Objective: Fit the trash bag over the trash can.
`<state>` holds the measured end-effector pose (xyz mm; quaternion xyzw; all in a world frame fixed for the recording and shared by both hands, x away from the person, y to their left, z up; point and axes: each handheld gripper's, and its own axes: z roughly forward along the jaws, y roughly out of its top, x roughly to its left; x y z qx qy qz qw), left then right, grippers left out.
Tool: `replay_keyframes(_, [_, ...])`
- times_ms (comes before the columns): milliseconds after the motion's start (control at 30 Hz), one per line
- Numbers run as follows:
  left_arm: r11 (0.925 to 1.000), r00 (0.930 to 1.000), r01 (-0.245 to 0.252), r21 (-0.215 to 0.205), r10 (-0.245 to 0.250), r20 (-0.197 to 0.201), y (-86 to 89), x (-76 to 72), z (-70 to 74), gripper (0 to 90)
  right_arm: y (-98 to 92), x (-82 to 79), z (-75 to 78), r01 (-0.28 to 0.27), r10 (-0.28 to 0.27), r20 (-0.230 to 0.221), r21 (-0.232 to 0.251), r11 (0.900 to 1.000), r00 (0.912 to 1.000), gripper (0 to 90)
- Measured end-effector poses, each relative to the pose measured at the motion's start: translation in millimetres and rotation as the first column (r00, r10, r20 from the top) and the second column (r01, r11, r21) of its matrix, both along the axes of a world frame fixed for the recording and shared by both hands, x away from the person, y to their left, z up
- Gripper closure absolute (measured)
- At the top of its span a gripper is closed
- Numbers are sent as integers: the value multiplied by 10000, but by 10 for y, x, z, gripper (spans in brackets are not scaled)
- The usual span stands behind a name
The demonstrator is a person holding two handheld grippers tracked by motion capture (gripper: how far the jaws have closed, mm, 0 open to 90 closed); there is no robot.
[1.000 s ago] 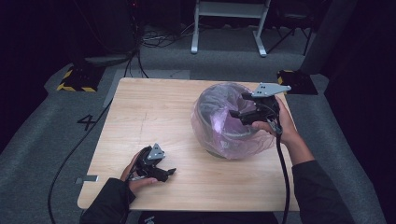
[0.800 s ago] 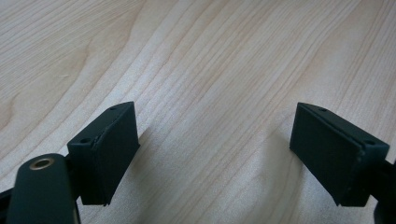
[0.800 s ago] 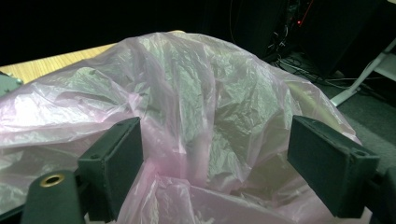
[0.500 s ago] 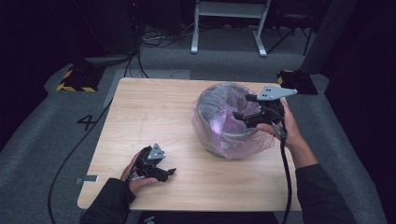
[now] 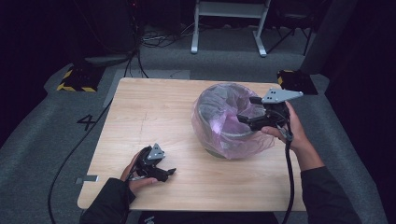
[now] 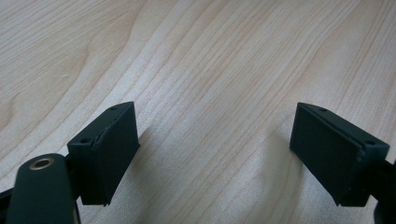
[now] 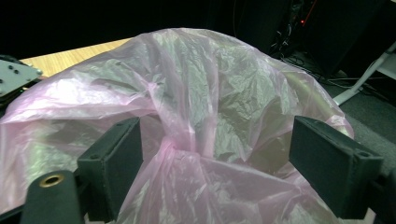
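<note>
A pale wooden desk (image 5: 154,112) carries a rounded bowl-like container wrapped in a crinkled pink plastic bag (image 5: 229,123), which sits on the right half of the top, toward the far edge. The right claw (image 5: 246,120), held in the person's right hand (image 5: 285,130), hangs at the bag's right side with its jaws released and spread wide; in the right gripper view a twisted fold of the pink film lies between the two black pads (image 7: 112,163), neither of which closes on it. The left claw (image 5: 164,172) rests low near the desk's front left corner in the left hand (image 5: 137,175), well apart from the bag, its jaws likewise released, with bare wood grain between them
</note>
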<state>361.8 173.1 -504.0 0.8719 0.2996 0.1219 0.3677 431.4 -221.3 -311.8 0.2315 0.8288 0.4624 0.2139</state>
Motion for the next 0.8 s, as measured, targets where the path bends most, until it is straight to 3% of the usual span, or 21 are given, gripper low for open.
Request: replay_keyframes(800, [10000, 10000, 0, -2, 0, 0, 0, 0, 0, 150, -134, -262, -33, 30, -15, 314, -465, 9989, 9995, 176])
